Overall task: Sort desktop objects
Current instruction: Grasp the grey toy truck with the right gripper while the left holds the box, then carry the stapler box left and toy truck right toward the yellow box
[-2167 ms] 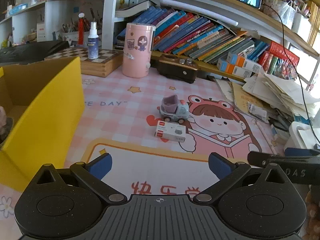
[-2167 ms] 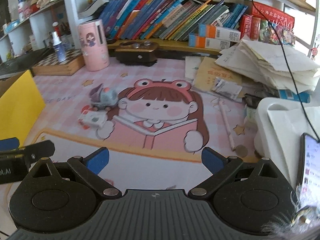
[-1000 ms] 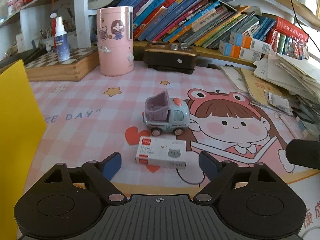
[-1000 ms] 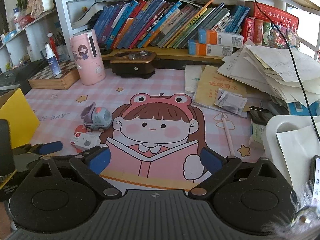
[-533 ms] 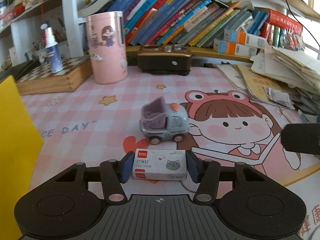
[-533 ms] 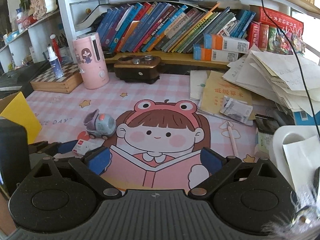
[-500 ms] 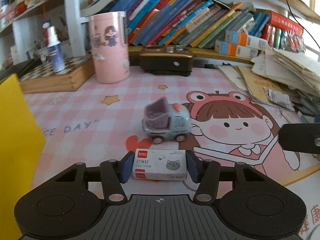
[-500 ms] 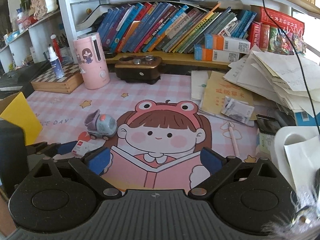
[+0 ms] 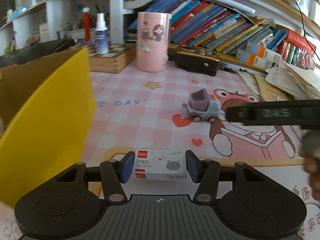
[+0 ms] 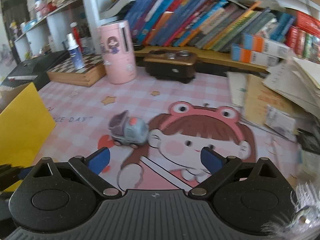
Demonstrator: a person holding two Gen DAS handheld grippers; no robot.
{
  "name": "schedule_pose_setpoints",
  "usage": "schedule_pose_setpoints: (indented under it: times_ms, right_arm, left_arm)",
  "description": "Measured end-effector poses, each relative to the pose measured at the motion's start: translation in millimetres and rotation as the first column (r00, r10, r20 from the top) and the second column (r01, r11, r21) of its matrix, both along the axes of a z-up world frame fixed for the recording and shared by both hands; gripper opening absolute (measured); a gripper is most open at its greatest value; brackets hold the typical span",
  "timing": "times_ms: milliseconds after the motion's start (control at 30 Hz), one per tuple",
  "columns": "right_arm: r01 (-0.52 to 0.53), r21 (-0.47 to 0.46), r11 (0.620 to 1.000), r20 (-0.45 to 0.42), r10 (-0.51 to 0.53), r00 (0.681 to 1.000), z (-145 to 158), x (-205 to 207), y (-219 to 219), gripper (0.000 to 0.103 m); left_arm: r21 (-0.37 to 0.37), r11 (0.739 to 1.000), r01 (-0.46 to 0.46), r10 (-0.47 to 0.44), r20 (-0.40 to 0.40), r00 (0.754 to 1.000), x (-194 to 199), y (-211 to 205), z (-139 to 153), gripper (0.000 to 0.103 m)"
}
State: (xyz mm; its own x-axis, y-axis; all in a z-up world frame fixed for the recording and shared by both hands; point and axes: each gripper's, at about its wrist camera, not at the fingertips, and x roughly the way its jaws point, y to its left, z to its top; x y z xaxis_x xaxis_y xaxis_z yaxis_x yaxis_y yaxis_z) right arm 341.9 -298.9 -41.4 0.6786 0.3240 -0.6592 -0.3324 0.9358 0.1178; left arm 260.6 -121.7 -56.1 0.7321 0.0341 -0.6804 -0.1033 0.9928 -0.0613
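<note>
1. Left hand-held gripper (image 9: 159, 167): pads pinch the staple box (image 9: 160, 167) at its two short ends; the box's long axis runs across the jaws, 9 to 3 o'clock.
2. Yellow box (image 9: 46, 120): open bin at about 10 o'clock from the left hand-held gripper, just beside it; likely drop point, so the coming move would swing toward 9–10 o'clock and clear the near wall.
3. Right hand-held gripper (image 10: 155, 160): spread, nothing between its pads.
4. Toy truck (image 10: 129, 131): on the counter at 11 o'clock from the right hand-held gripper, near; long axis roughly 9 to 3. The right hand is the nearer one.
</note>
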Motion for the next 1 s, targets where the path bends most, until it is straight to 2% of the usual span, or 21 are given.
schedule_pose_setpoints:
  times_ms: [167, 433, 533, 600, 700, 1000]
  right_arm:
    - [-0.06, -0.019, 0.998, 0.012, 0.06, 0.998, -11, 20, 26, 0.097]
    - [-0.083, -0.072, 0.994, 0.02, 0.085, 0.996, -31, 46, 55, 0.086]
    - [-0.086, -0.085, 0.993, 0.013, 0.087, 0.996, -36, 52, 59, 0.081]
    - [-0.089, -0.097, 0.991, 0.009, 0.09, 0.996, -39, 54, 61, 0.07]
    - [-0.104, -0.093, 0.99, -0.006, 0.104, 0.995, -42, 56, 62, 0.061]
    - [-0.106, -0.095, 0.99, 0.009, 0.107, 0.994, -31, 48, 52, 0.06]
  left_arm:
    - [-0.004, 1.0, -0.021, 0.021, 0.0, 1.0, -9, 5, 5, 0.054]
    - [-0.006, 1.0, -0.013, 0.013, 0.009, 1.0, -15, 2, 10, 0.054]
    - [-0.004, 1.0, -0.012, 0.012, 0.012, 1.0, -15, 1, 11, 0.054]
    - [-0.001, 1.0, -0.013, 0.013, 0.016, 1.0, -15, 1, 13, 0.054]
    - [0.001, 1.0, -0.013, 0.013, 0.021, 1.0, -15, 0, 15, 0.054]
    - [-0.007, 1.0, -0.009, 0.009, 0.033, 0.999, -18, -5, 16, 0.054]
